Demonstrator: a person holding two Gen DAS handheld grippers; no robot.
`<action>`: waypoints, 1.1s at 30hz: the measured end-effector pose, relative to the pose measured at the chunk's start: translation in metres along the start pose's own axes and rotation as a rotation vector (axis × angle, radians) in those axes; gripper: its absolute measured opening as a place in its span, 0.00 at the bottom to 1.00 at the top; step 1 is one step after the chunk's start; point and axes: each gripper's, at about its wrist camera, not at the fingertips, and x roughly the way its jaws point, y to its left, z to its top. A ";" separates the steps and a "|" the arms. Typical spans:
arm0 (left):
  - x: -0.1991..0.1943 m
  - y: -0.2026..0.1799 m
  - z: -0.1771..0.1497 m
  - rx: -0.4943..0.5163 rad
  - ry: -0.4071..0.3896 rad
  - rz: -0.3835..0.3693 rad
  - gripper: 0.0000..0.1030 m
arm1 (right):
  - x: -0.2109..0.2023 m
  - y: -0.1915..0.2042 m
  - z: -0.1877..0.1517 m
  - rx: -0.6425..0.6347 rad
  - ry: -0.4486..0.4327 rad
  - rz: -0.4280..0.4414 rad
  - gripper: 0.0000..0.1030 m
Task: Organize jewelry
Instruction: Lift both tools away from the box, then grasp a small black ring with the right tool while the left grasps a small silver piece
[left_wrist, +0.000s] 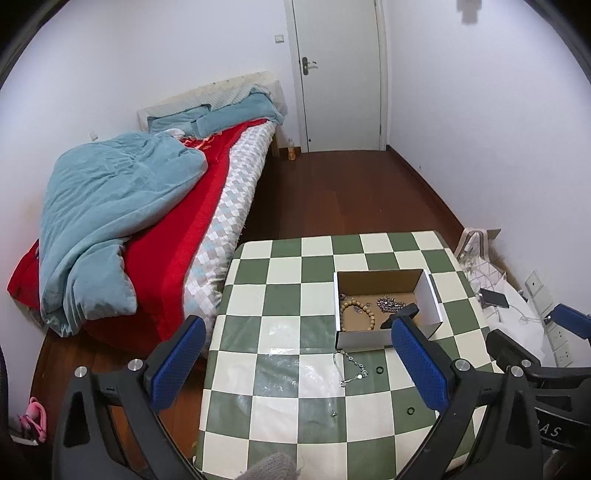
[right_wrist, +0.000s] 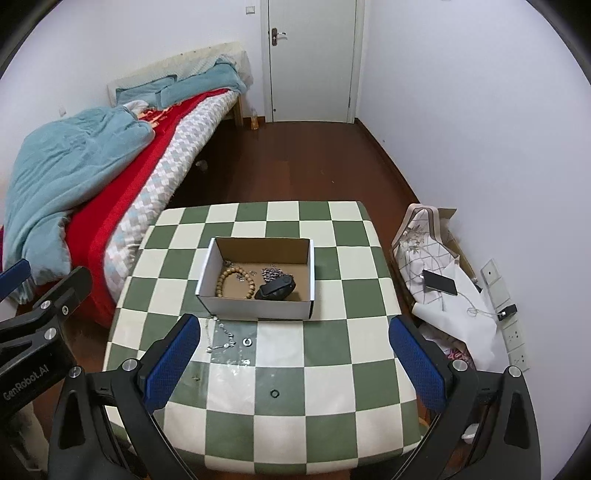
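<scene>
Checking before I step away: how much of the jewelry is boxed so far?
Done: the bead bracelet, a silver chain pile and a dark piece lie in the cardboard box. In hand: nothing; both tools are open. Left: the silver necklace and small rings on the checkered table.

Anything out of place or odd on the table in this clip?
Yes. A silver chain lies loose on the checkered table just in front of the cardboard box, with small rings scattered nearby, while the bead bracelet is already inside.
</scene>
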 end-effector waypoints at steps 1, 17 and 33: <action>-0.004 0.003 -0.002 -0.012 -0.008 0.004 1.00 | -0.002 0.000 -0.002 0.004 -0.003 0.003 1.00; 0.077 0.028 -0.105 -0.032 0.142 0.213 1.00 | 0.135 -0.003 -0.128 0.112 0.225 0.092 0.64; 0.145 0.015 -0.164 -0.063 0.297 0.096 0.99 | 0.185 0.019 -0.165 0.022 0.123 0.009 0.13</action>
